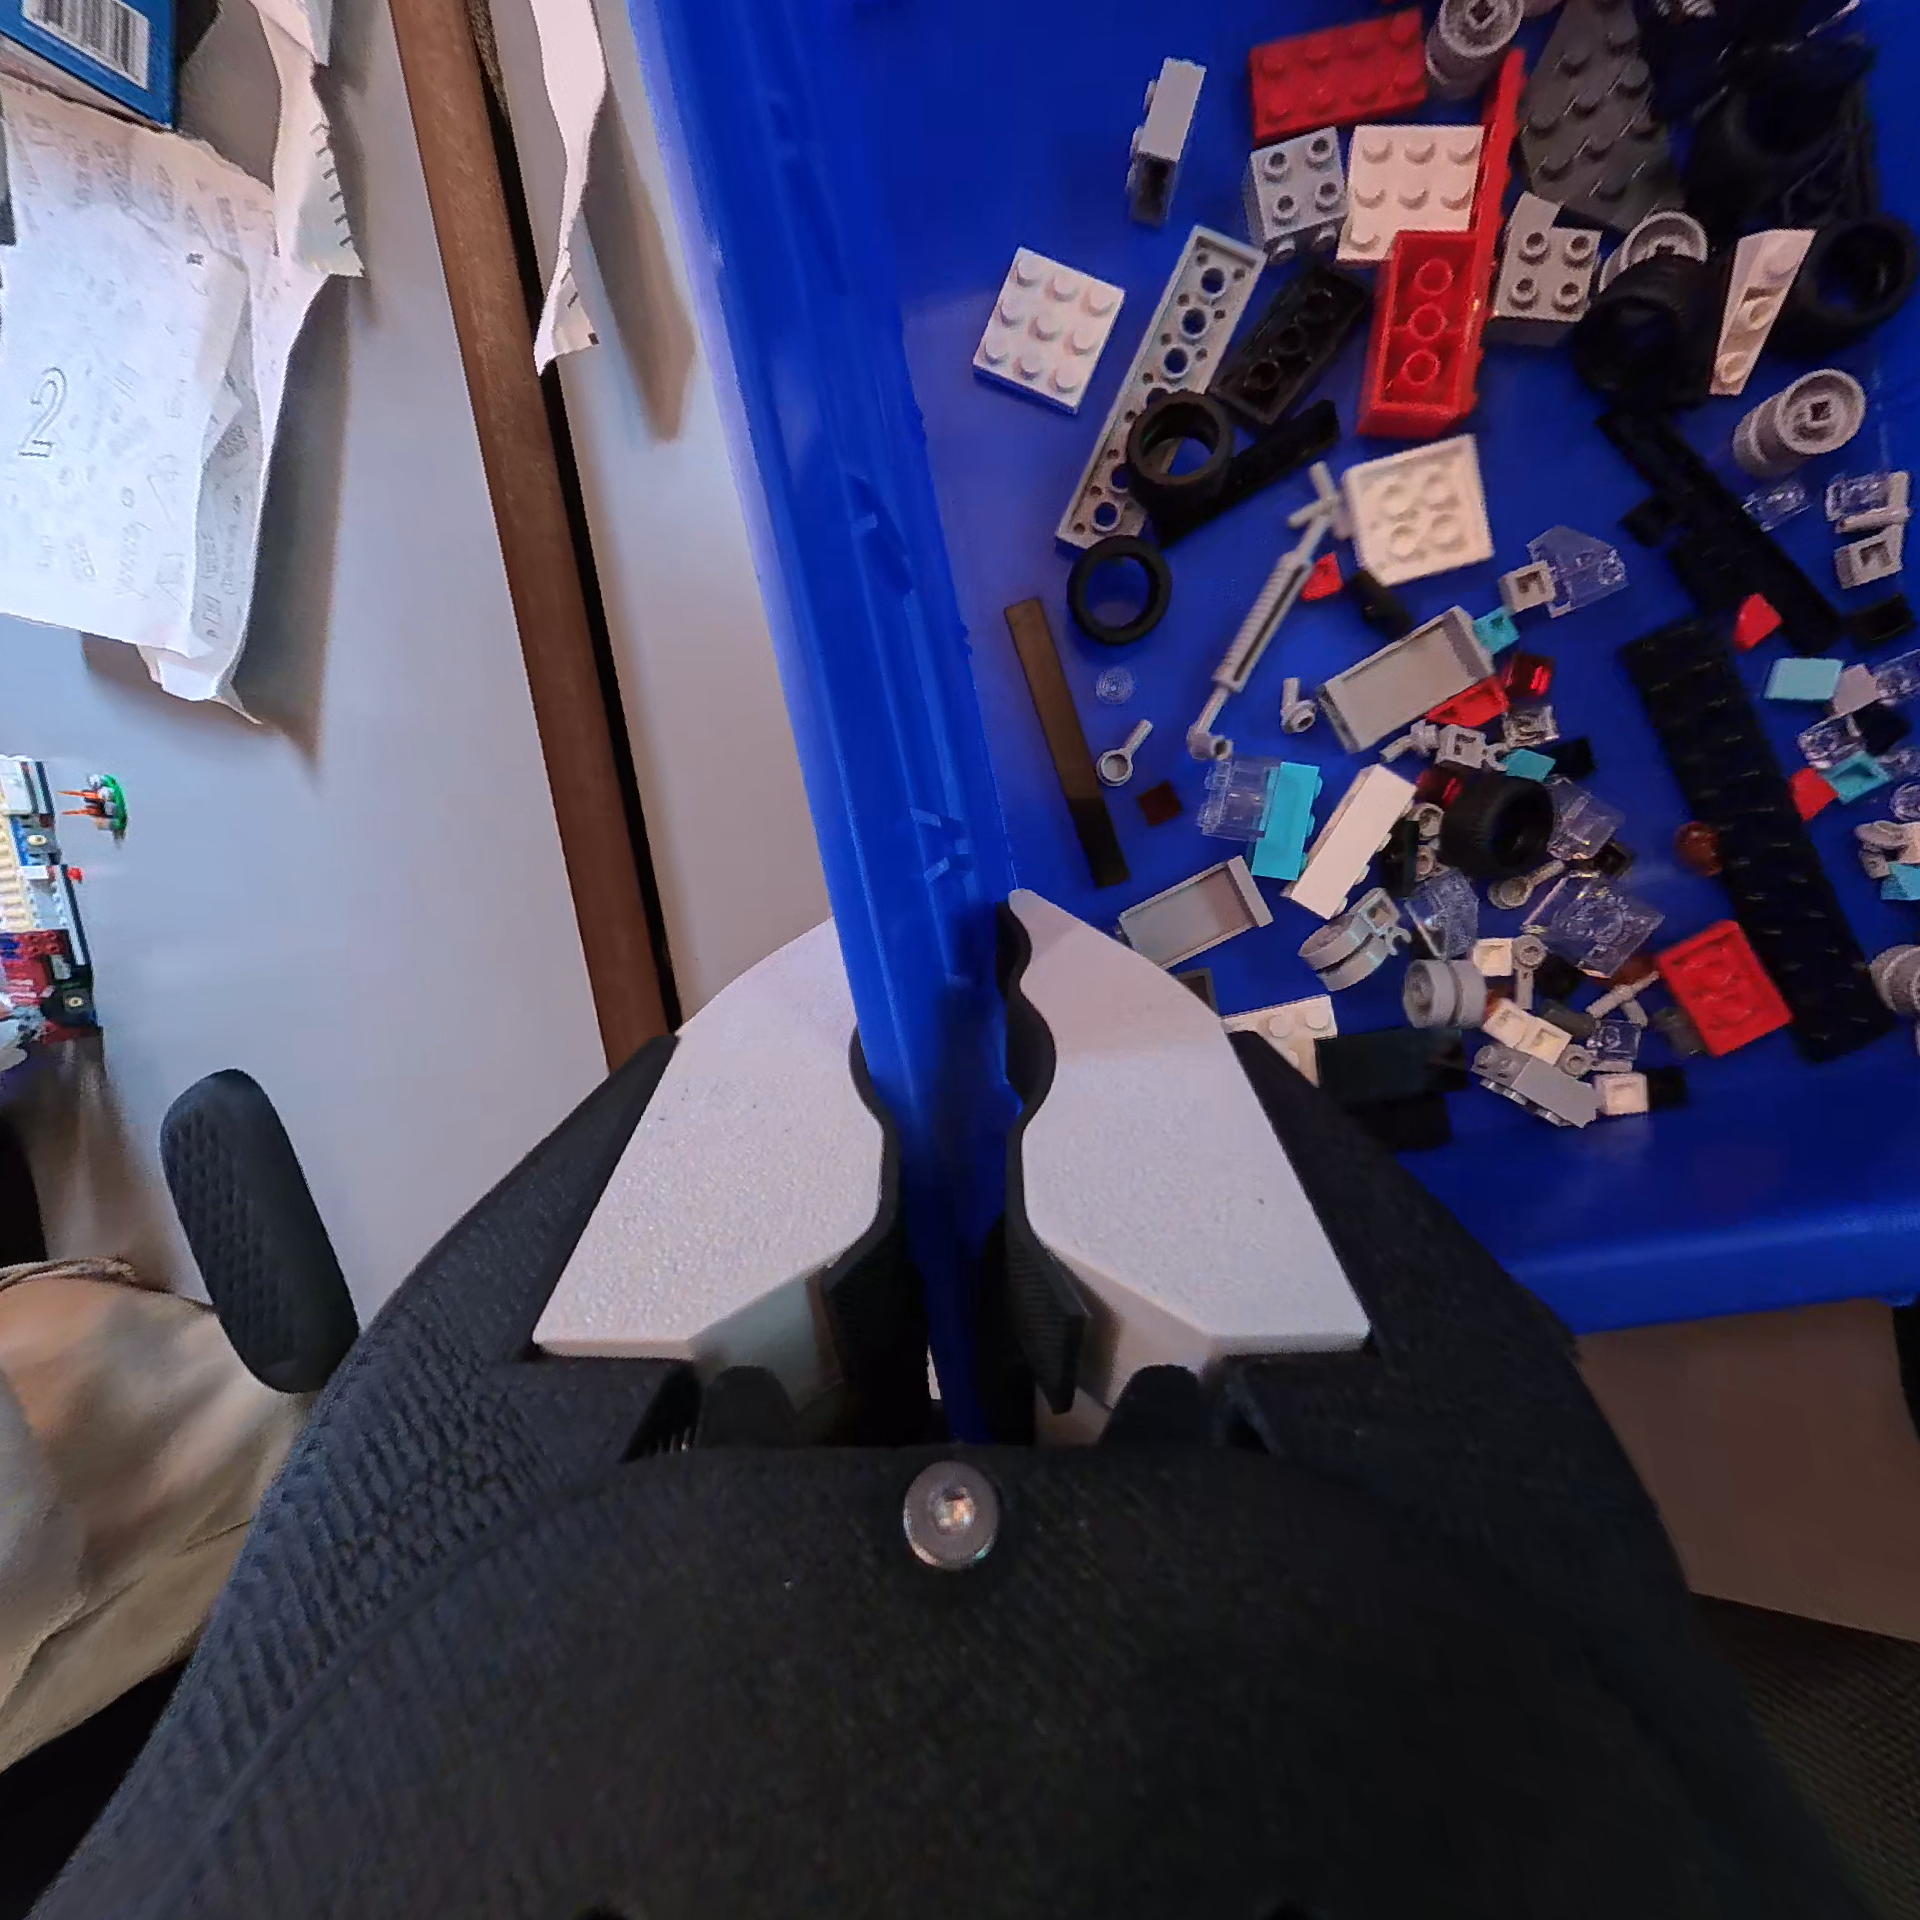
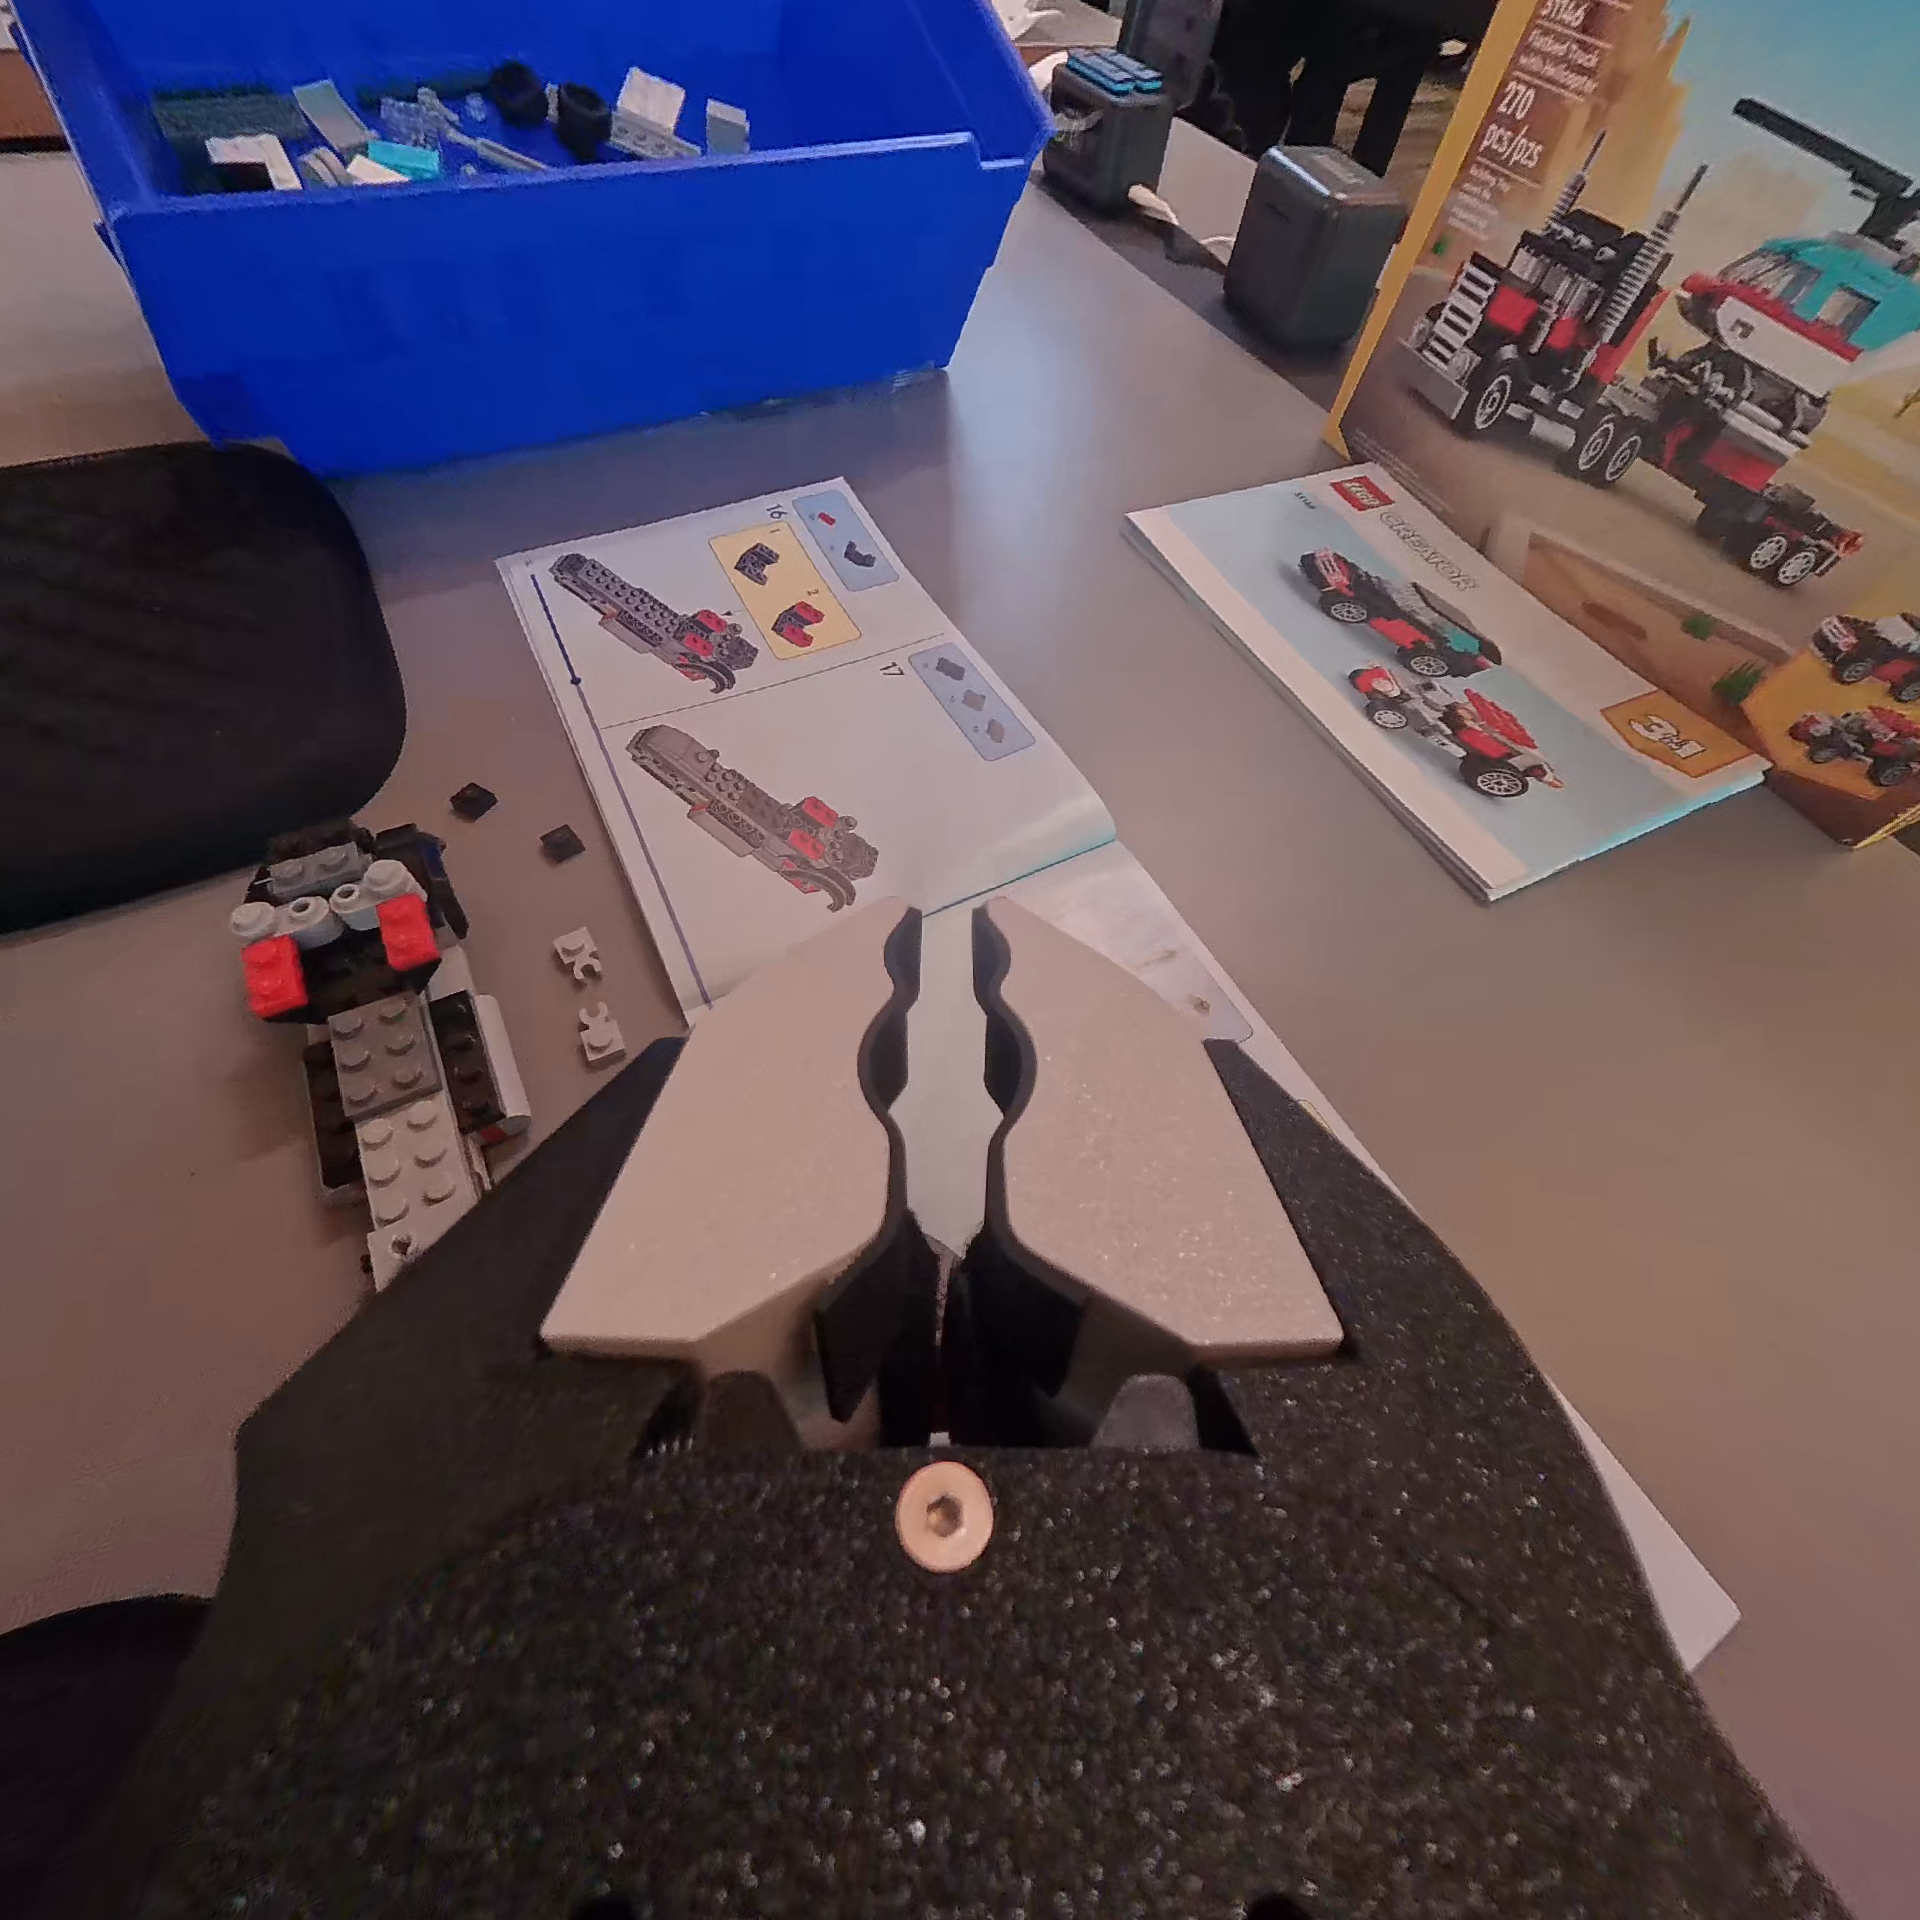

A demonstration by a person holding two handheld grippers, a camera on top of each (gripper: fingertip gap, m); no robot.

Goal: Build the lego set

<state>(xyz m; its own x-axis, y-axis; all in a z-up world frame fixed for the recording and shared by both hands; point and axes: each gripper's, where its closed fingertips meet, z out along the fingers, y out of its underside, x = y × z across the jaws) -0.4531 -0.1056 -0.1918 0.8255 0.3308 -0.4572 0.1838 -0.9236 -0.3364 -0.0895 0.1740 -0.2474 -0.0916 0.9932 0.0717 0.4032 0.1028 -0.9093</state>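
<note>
My left gripper (image 1: 928, 940) is shut on the side wall of the blue bin (image 1: 831, 416), one finger inside and one outside. The bin holds several loose Lego pieces: a red brick (image 1: 1423, 332), a white plate (image 1: 1049, 327), a black tyre (image 1: 1120, 587). The bin also shows in the right wrist view (image 2: 540, 281), at the far left of the grey table. My right gripper (image 2: 945, 920) is shut and empty, just above the open instruction booklet (image 2: 810, 707). The partly built black, grey and red model (image 2: 364, 1039) lies left of it.
Two small black tiles (image 2: 473, 800) and two grey clip pieces (image 2: 577, 954) lie beside the model. A black pad (image 2: 156, 675) is at the left. A second booklet (image 2: 1434, 675) and the set's box (image 2: 1662, 312) are at the right. Papers (image 1: 135, 364) and a chair armrest (image 1: 260, 1226) lie beyond the bin. The grippers' ends are close to 45 cm from one another.
</note>
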